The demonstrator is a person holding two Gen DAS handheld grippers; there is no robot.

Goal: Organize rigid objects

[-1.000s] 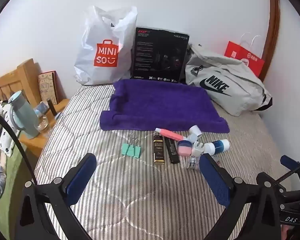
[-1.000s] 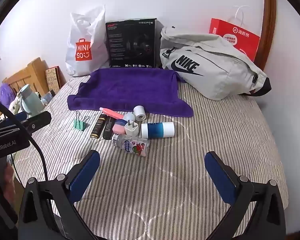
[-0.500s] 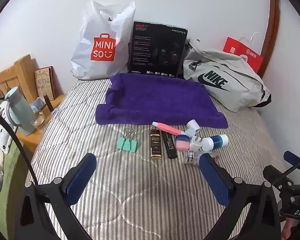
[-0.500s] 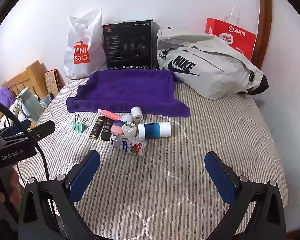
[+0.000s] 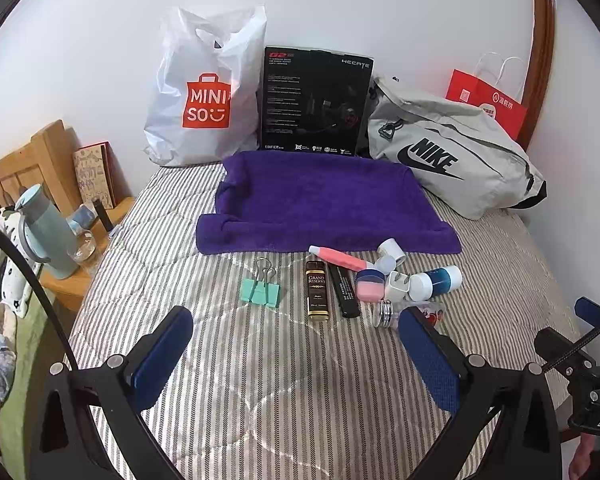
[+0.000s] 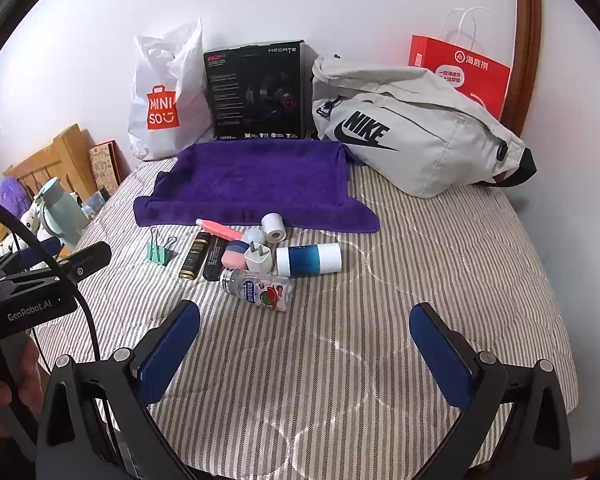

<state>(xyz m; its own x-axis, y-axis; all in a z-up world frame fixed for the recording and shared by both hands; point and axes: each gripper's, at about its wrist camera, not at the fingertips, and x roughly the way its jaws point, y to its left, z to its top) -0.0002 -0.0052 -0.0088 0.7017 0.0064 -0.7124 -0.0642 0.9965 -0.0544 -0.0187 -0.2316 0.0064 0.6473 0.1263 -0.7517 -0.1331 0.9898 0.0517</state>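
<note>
Small items lie in a loose cluster on the striped bed in front of a purple towel. From left: green binder clips, a dark gold-labelled bottle, a black stick, a pink tube, a pink jar, a white charger plug, a blue-and-white cylinder, a small clear bottle and a white tape roll. My left gripper and right gripper hover open and empty short of the cluster.
Along the wall stand a white Miniso bag, a black headset box, a grey Nike bag and a red paper bag. A wooden bedside shelf at the left carries a blue jug.
Both grippers have drawn back and risen slightly, so the items sit a little farther off. Nothing on the bed has moved, and both stay open.
</note>
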